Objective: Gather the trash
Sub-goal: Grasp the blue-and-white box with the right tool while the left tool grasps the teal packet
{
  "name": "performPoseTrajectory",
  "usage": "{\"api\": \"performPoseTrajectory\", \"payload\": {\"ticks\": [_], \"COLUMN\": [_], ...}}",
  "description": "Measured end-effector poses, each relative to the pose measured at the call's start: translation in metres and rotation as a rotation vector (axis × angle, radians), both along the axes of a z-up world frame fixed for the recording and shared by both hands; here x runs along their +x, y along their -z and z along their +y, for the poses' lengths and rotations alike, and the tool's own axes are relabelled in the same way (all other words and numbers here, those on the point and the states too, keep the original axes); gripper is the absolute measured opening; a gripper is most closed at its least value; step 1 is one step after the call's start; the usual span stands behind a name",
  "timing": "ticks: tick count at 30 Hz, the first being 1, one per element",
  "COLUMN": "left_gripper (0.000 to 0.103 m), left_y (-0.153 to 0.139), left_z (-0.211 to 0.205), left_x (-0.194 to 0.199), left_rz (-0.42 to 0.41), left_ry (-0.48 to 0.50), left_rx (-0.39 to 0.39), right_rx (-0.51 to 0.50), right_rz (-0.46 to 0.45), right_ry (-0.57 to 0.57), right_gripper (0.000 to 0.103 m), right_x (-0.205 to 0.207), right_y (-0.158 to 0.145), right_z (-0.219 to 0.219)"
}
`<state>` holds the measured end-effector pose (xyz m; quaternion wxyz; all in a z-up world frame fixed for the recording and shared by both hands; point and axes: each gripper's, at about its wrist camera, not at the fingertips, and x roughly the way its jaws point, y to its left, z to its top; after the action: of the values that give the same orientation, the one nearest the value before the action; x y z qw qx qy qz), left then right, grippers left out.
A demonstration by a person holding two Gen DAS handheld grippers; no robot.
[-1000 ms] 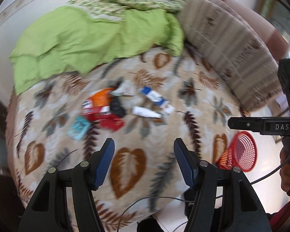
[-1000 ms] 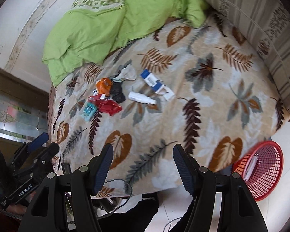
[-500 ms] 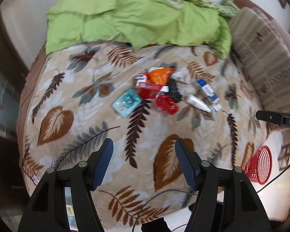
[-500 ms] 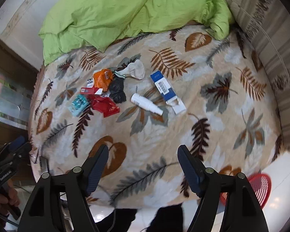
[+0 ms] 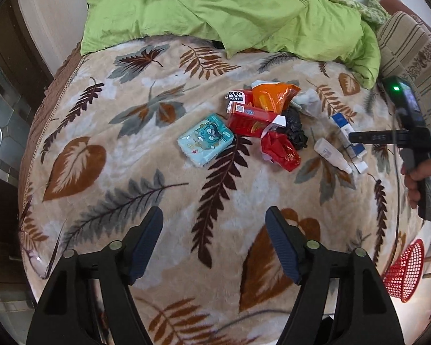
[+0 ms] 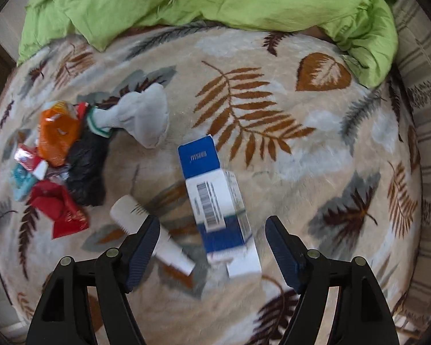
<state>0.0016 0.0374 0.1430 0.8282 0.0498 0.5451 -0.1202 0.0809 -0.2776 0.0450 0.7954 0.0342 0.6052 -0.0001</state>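
A pile of trash lies on the leaf-patterned blanket (image 5: 158,189): a teal tissue pack (image 5: 205,139), a red box (image 5: 251,120), an orange wrapper (image 5: 273,95), a crumpled red wrapper (image 5: 281,151) and a black bag (image 5: 294,128). My left gripper (image 5: 214,244) hovers short of the pile, its jaws opening with nothing between them. My right gripper (image 6: 212,247) is open just above a blue-and-white carton (image 6: 218,201). The carton lies between its fingers, and the pads stand apart from it. A white tube (image 6: 155,235) lies by the left finger.
A grey-white sock (image 6: 140,115) lies beside the pile. A green quilt (image 5: 230,8) is bunched at the far end of the bed, with striped cushions (image 5: 411,46) to the right. A red mesh basket (image 5: 405,270) stands on the floor past the bed's right edge.
Both grippers have dropped toward the bed and their jaws stand wider. The right one has closed in on the carton and tube; the left now faces the wrapper pile.
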Motion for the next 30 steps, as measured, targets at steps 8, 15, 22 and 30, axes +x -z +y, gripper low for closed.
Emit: {"api": "performPoseTrajectory", "payload": {"ticks": [8,15,22,30], "left_gripper": [0.077,0.079,0.08,0.066], "left_y": [0.035,0.064,0.106,0.123], "left_z": [-0.013,-0.026,-0.041,-0.044], "left_x": [0.045,0.103,0.138,0.135], "left_rz": [-0.02,-0.05,0.009,0.002], "left_ry": [0.085,0.154,0.286,0.345], "left_rx": [0.076,0.154,0.213,0.197], "right_rx": [-0.045,0.055,0.155,0.208], "right_rz": [0.024,-0.067,-0.095,-0.058], "right_ry": [0.0,0.017,0.075,0.069], "right_gripper": [0.04,0.04,0.04,0.04], "right_x": [0.015,-0.009,-0.038,-0.067], "right_y": [0.033,-0.008,-0.037,-0.044], "right_z": [-0.011,-0.026,-0.029,-0.014]}}
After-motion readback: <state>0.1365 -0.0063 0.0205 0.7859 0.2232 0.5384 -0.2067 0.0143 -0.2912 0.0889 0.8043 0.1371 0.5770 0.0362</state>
